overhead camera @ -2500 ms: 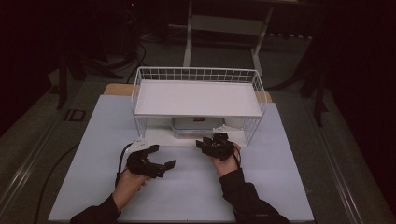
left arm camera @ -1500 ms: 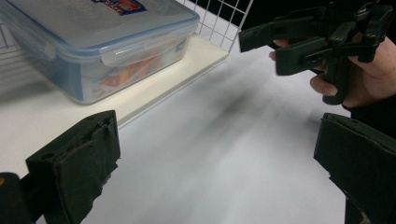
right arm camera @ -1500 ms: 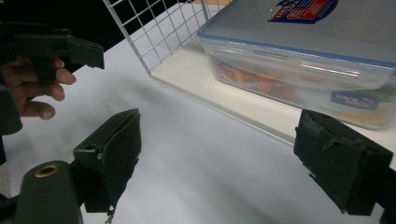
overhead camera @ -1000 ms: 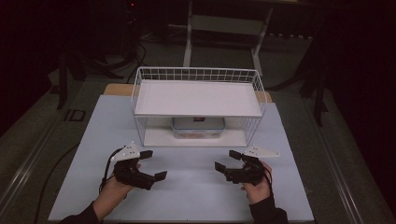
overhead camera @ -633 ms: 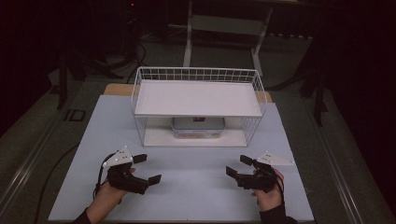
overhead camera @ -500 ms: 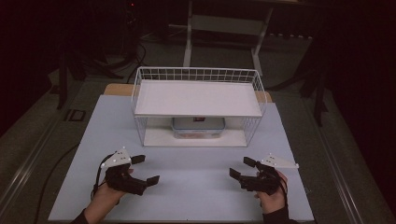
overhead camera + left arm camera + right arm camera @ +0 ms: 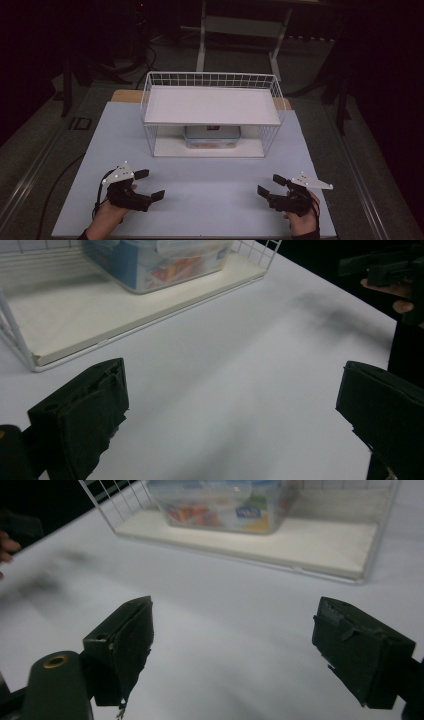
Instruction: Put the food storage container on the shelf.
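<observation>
A white wire shelf rack (image 7: 211,106) stands at the back middle of the white table. A clear lidded plastic container (image 7: 211,136) (image 7: 155,260) (image 7: 220,502) with a colourful label sits on the rack's lower shelf (image 7: 65,315) (image 7: 320,545). My left gripper (image 7: 149,185) (image 7: 225,415) rests open near the front left of the table, with nothing between its jaws. At the front right my right gripper (image 7: 271,185) (image 7: 235,650) is open and empty too. Both are well in front of the rack and far apart from each other.
The white tabletop (image 7: 210,180) lies bare between the grippers and the rack. Beyond the table a dark floor holds cables and a metal stand's legs (image 7: 240,45). The other hand and its gripper (image 7: 395,280) appear far off in the left gripper view.
Both grippers have drawn back from the rack's front toward the near edge and spread apart, left to the left, right to the right. The container stays on the lower shelf.
</observation>
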A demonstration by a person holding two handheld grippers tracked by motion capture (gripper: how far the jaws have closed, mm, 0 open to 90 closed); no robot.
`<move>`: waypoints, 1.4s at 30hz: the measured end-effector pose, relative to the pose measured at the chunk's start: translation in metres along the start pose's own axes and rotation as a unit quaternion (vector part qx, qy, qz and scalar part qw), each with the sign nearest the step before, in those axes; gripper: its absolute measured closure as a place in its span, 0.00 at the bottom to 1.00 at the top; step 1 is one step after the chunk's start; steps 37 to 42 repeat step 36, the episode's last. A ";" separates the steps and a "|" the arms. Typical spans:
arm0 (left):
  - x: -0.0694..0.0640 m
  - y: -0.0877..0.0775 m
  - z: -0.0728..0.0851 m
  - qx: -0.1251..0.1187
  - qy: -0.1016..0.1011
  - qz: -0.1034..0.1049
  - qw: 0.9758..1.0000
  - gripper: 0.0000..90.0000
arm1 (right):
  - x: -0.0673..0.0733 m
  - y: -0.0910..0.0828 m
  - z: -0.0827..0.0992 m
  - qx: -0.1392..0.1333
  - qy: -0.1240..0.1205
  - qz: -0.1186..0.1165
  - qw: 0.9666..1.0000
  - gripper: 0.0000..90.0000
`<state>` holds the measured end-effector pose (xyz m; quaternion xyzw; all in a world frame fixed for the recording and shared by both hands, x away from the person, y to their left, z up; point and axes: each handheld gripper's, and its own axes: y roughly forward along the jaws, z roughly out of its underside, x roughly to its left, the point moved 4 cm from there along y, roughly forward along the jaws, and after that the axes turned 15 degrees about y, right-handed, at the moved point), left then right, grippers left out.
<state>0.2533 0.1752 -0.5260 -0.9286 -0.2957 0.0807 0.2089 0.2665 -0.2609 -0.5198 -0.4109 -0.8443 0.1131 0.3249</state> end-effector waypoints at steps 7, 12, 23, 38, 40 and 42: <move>0.000 0.003 0.004 -0.005 -0.009 0.000 1.000 0.00 | -0.007 -0.006 0.001 -0.005 0.009 0.003 1.000 0.18; -0.001 0.004 0.002 -0.012 -0.006 -0.005 1.000 0.00 | -0.007 0.002 0.005 0.013 0.006 -0.007 1.000 0.18; -0.001 0.005 0.004 -0.012 -0.006 -0.001 1.000 0.00 | -0.006 0.010 0.009 0.027 0.005 -0.017 0.999 0.18; -0.004 0.009 0.006 -0.004 -0.002 0.003 1.000 0.00 | -0.008 0.013 0.011 0.034 0.012 -0.020 0.999 0.19; -0.004 0.009 0.006 -0.004 -0.002 0.003 1.000 0.00 | -0.008 0.013 0.011 0.034 0.012 -0.020 0.999 0.19; -0.004 0.009 0.006 -0.004 -0.002 0.003 1.000 0.00 | -0.008 0.013 0.011 0.034 0.012 -0.020 0.999 0.19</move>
